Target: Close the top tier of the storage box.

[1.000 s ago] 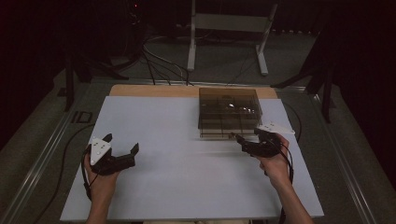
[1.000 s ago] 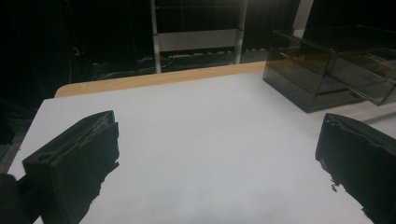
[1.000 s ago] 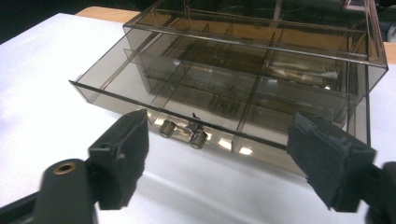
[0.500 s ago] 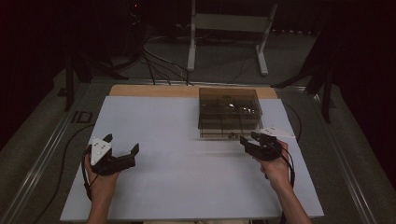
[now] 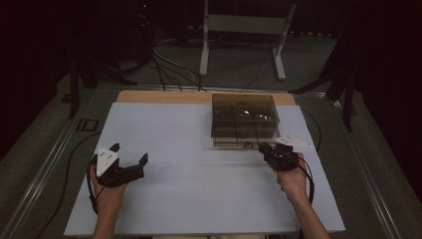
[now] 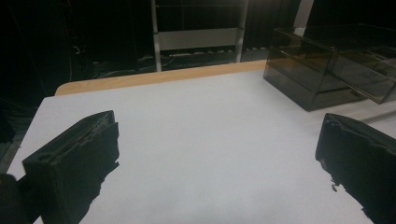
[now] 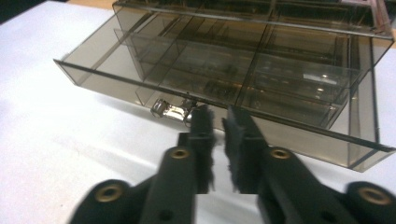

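1. While the person's two hands rest low on the white worktop (image 5: 199, 189) in the high view, the left tongs (image 5: 130, 160) sit spread and empty, well apart from the smoky plastic organiser box (image 5: 244, 119). I take it they are parked so the other hand can work. The right tongs (image 5: 264, 149) point at the box's near edge, just in front of it.
2. From the left gripper view, both jaws stand wide on bare worktop, the box off to the far right.
3. From the right gripper view, the right tongs (image 7: 215, 122) have just been closing and stand nearly together with nothing between them. Their tips sit just beside a small metal latch (image 7: 169, 109) on the box's front; whether they touch it I cannot tell.
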The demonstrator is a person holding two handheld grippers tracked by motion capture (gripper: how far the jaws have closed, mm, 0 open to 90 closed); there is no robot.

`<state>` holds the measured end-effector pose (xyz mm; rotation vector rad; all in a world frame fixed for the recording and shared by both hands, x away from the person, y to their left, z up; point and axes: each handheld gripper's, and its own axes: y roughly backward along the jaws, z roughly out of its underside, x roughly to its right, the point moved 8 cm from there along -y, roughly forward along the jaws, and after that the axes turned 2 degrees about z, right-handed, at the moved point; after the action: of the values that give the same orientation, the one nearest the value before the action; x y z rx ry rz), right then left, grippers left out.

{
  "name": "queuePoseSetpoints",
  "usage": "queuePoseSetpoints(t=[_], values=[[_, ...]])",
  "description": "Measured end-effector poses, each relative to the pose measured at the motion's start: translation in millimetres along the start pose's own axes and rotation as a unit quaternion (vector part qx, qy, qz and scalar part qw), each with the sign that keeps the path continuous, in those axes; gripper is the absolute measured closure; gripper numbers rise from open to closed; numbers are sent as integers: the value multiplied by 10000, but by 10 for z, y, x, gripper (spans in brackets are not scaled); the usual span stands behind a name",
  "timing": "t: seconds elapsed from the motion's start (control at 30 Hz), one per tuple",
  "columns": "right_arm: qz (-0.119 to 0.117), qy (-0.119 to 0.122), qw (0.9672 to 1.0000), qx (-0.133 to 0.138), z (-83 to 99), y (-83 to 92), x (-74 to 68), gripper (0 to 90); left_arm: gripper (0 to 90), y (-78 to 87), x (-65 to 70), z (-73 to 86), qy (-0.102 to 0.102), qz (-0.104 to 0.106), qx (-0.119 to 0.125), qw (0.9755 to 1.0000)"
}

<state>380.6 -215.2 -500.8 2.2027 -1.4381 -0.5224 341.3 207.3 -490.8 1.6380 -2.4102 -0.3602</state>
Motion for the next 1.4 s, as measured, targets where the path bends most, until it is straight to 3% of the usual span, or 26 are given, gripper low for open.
queuePoseSetpoints(t=[0.07, 0.63, 1.4], values=[[29, 38, 10000, -32, 13, -18, -3, 900, 3, 1, 0, -1, 1, -1, 4, 10000], [82, 213, 9995, -221, 100, -173, -56, 900, 3, 12, -11, -4, 11, -18, 13, 10000], [105, 188, 9993, -292, 138, -248, -49, 900, 3, 11, -5, -3, -5, -17, 9, 10000]])
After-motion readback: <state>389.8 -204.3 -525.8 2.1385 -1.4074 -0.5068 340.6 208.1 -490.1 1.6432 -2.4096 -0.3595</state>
